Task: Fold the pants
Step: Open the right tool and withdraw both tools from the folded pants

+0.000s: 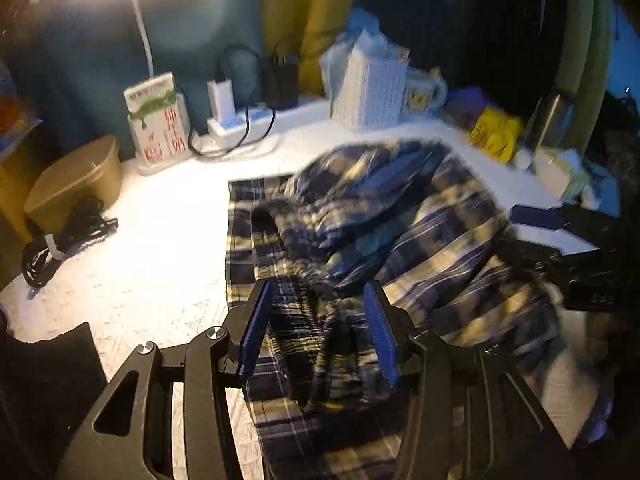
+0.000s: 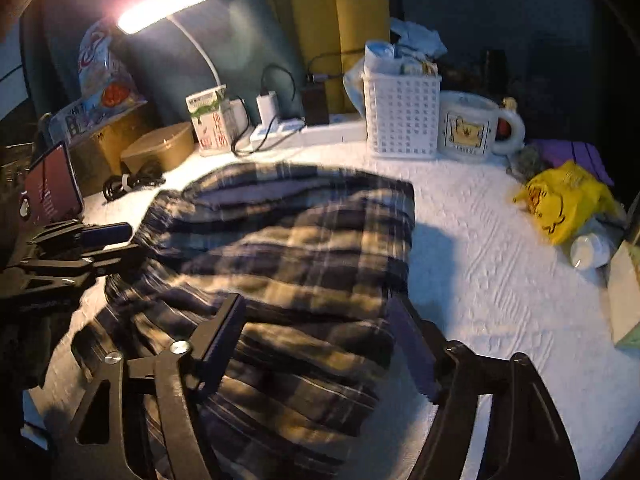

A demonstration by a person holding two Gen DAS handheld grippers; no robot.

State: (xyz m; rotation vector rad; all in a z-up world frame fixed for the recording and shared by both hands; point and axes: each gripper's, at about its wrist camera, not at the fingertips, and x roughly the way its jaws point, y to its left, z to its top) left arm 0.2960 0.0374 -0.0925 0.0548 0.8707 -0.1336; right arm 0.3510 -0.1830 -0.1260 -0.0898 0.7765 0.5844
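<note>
A coiled black cable and tan lidded box sit at the left under the desk lamp; then a carton, power strip, white basket, mug and yellow bag ring the white table. The plaid pants lie bunched mid-table. The left gripper has cloth bunched between its blue pads; whether it pinches, I cannot tell. The right gripper straddles the dark-and-tan fabric, its jaws apart.
</note>
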